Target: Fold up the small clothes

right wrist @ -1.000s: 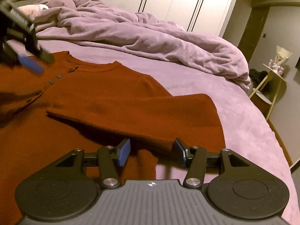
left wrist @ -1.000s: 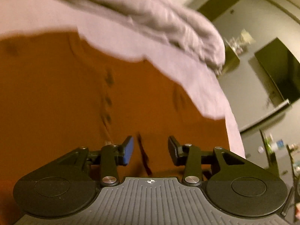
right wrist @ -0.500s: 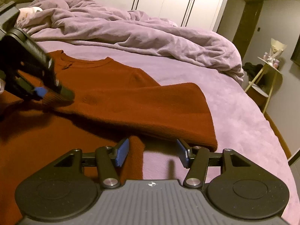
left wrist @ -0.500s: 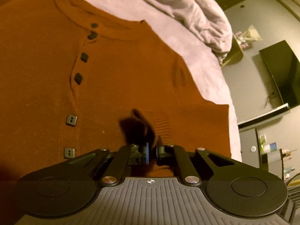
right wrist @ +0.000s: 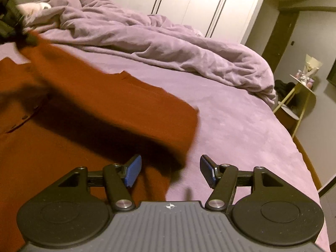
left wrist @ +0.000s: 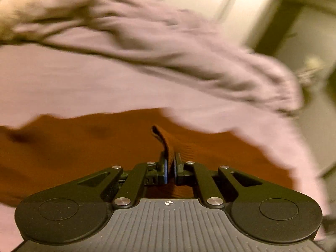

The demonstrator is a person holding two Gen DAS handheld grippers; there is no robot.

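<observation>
A rust-orange buttoned sweater (right wrist: 52,147) lies on the purple bed. My left gripper (left wrist: 170,169) is shut on the cuff of the sweater's sleeve (left wrist: 166,142), which sticks up between its pads. In the right wrist view the left gripper (right wrist: 19,35) is at the far left and holds that sleeve (right wrist: 117,107) lifted, stretched across the sweater's body with a dark shadow under it. My right gripper (right wrist: 169,172) is open and empty, low over the sweater's right edge near the sleeve's shoulder end.
A rumpled purple duvet (right wrist: 168,48) is heaped across the back of the bed (right wrist: 241,130). White wardrobe doors (right wrist: 189,6) stand behind. A small side table (right wrist: 302,96) is to the right, beyond the bed's edge.
My left gripper closed on the sleeve cuff, then lifted it up and away to the left, raising the sleeve off the sweater. My right gripper stayed open and shifted slightly.
</observation>
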